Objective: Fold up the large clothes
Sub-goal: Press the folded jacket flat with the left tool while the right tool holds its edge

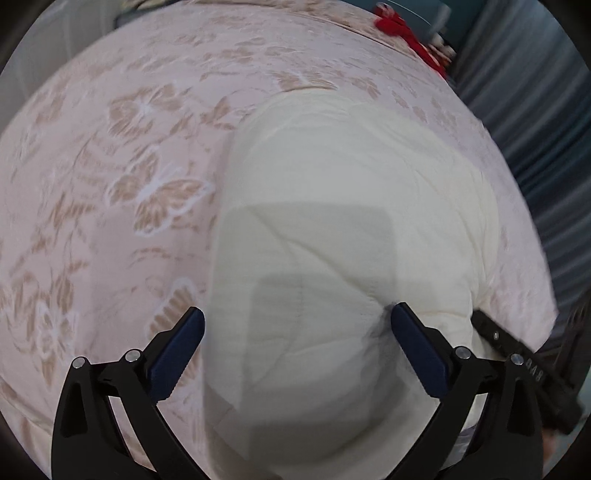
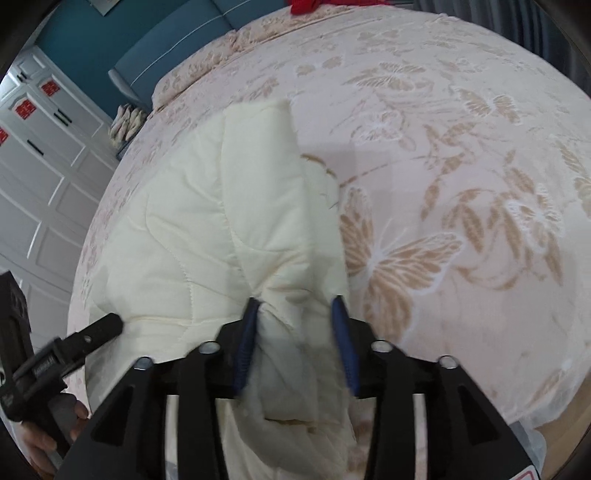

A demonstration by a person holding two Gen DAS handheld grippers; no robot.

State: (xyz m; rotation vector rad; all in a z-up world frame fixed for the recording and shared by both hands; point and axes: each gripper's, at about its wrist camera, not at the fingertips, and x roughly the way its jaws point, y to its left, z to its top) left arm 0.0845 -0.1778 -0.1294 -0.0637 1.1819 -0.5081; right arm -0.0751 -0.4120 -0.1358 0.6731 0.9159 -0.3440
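A cream quilted garment (image 1: 351,206) lies on a bed with a pink butterfly-print cover (image 1: 110,184). My left gripper (image 1: 297,323) is open, its jaws wide apart just above the garment's near part, holding nothing. In the right wrist view the garment (image 2: 192,229) lies left of centre on the bed cover (image 2: 461,184). My right gripper (image 2: 295,310) is shut on a bunched fold of the garment at its near edge. The left gripper's finger (image 2: 99,328) shows at the lower left, touching the garment's edge.
Red cloth (image 1: 406,33) lies at the bed's far end. Grey curtains (image 1: 535,129) hang along one side. White cabinet doors (image 2: 40,155) and a teal wall (image 2: 92,40) stand past the other side. The bed's near right edge (image 2: 535,417) shows.
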